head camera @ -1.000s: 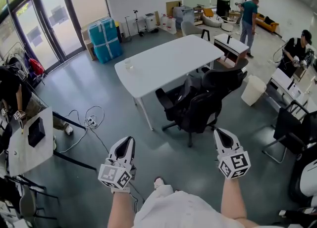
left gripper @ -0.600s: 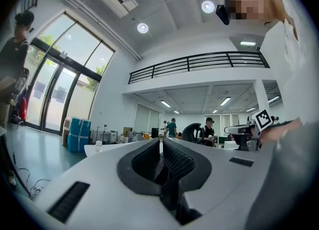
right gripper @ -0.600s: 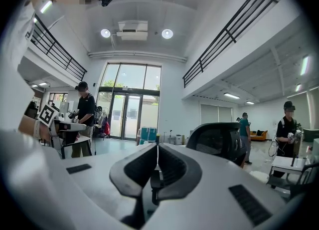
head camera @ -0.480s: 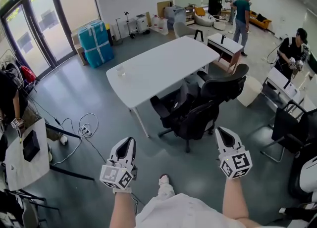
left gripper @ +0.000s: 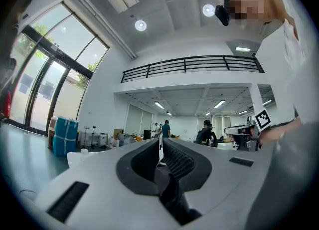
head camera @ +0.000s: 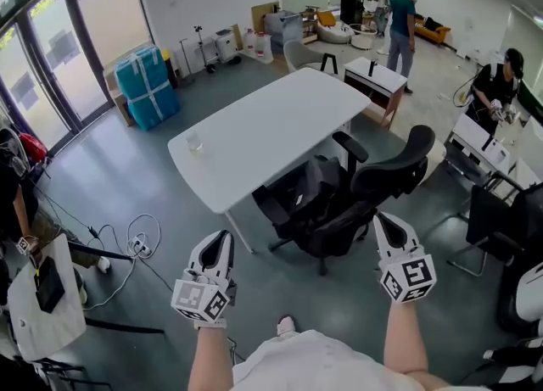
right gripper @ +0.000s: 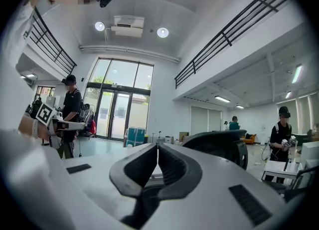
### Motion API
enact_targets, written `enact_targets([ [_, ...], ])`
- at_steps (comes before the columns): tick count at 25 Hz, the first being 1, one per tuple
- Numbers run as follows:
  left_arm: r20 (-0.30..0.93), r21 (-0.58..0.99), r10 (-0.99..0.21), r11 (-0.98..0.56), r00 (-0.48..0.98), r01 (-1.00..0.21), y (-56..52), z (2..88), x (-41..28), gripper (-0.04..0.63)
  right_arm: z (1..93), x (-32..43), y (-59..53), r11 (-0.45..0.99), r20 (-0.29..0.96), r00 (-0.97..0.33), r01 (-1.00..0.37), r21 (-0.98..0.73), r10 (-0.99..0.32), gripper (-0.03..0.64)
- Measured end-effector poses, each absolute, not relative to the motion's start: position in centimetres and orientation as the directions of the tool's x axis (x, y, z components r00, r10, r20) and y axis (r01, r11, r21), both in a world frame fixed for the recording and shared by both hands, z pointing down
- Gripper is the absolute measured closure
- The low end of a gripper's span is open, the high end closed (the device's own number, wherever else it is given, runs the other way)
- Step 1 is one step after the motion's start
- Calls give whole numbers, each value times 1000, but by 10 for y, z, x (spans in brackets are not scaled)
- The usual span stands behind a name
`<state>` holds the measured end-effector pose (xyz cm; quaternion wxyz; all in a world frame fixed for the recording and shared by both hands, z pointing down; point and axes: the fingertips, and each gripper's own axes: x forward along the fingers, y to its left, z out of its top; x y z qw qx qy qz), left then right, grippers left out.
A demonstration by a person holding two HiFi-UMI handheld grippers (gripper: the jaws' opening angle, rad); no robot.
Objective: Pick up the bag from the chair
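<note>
A black bag point(head camera: 299, 196) lies on the seat of a black office chair point(head camera: 392, 169), which stands against the near edge of a white table point(head camera: 271, 122). My left gripper point(head camera: 222, 241) is held low in front of me, to the left of the chair and short of it, shut with nothing in it. My right gripper point(head camera: 383, 223) hangs just short of the chair's backrest, also shut and empty. In the left gripper view the left gripper point(left gripper: 160, 146) has its jaws pressed together. The right gripper point(right gripper: 157, 150) looks the same in its own view, with the chair's backrest point(right gripper: 219, 144) beyond it.
A clear cup point(head camera: 195, 142) stands on the table's left end. Cables point(head camera: 140, 243) lie on the floor at left, beside a small desk point(head camera: 59, 313). Blue wrapped boxes point(head camera: 146, 84) stand by the glass doors. More black chairs point(head camera: 492, 211) and seated and standing people are at right and back.
The table and chair have come nearer and shifted toward the middle of the head view as the person walked forward. Both grippers stay shut, held in the same pose.
</note>
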<state>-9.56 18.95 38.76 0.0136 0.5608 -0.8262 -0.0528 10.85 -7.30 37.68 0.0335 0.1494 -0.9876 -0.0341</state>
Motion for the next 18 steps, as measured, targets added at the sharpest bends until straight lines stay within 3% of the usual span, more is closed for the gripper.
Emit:
enact_targets([
  [18,-73,132,-967,235,-246,-963,73,378,-172,560,317,56,-150,942,26,-942,-336,-3,-335,595],
])
